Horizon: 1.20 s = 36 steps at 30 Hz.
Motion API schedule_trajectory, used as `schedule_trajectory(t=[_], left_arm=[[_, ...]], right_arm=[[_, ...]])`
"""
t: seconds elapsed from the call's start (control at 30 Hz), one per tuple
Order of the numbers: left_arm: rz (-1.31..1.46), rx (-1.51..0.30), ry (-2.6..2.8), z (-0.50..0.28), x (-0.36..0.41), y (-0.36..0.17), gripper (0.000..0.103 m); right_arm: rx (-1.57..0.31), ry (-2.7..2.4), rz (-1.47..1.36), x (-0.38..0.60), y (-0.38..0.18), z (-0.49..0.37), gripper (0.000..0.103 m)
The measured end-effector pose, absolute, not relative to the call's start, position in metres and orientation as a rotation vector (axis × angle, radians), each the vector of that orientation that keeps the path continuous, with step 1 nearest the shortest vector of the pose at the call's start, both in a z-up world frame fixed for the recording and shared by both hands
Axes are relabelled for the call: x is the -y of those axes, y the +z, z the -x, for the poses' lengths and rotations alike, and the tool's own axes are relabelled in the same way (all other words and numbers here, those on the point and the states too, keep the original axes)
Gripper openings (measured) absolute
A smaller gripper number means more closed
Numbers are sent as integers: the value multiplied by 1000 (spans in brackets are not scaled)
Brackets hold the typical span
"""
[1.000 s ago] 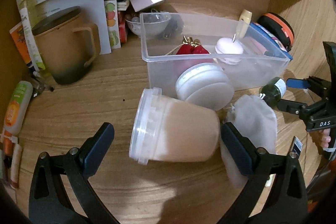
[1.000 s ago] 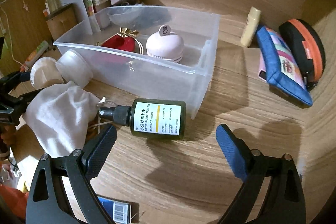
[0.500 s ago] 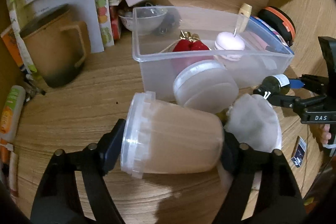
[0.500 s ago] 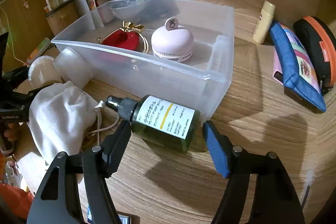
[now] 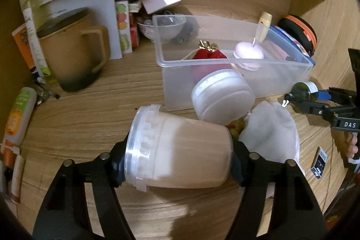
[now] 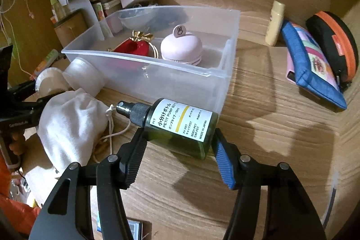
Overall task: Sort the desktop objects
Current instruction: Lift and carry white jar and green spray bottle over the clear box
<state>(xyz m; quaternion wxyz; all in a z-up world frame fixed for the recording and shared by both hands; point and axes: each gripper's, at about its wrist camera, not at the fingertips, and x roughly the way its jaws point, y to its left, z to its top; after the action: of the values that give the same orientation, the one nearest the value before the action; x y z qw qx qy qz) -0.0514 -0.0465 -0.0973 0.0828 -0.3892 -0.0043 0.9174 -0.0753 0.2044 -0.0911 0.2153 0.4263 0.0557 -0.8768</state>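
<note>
Both grippers were clenched, the left gripper [image 5: 177,158] across a lidded tub [image 5: 180,150] lying sideways, the right gripper [image 6: 178,145] on a green pump bottle [image 6: 177,125] just short of the bin [image 6: 180,80], so either smooth round body might have rolled free when lifted.

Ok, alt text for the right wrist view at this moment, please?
The right gripper is shut on a green pump bottle lying on its side on the wooden desk, just in front of a clear plastic bin. The bin holds a pink round brush and a red pouch; a white drawstring bag lies left of the bottle.
</note>
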Motion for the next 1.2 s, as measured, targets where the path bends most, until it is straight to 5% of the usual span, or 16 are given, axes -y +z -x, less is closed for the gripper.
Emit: schedule_trajectory(t=[1.2], left_arm=[[839, 148, 2917, 33, 82, -5, 66]], right_arm=[[-23, -2514, -877, -224, -12, 51, 55]])
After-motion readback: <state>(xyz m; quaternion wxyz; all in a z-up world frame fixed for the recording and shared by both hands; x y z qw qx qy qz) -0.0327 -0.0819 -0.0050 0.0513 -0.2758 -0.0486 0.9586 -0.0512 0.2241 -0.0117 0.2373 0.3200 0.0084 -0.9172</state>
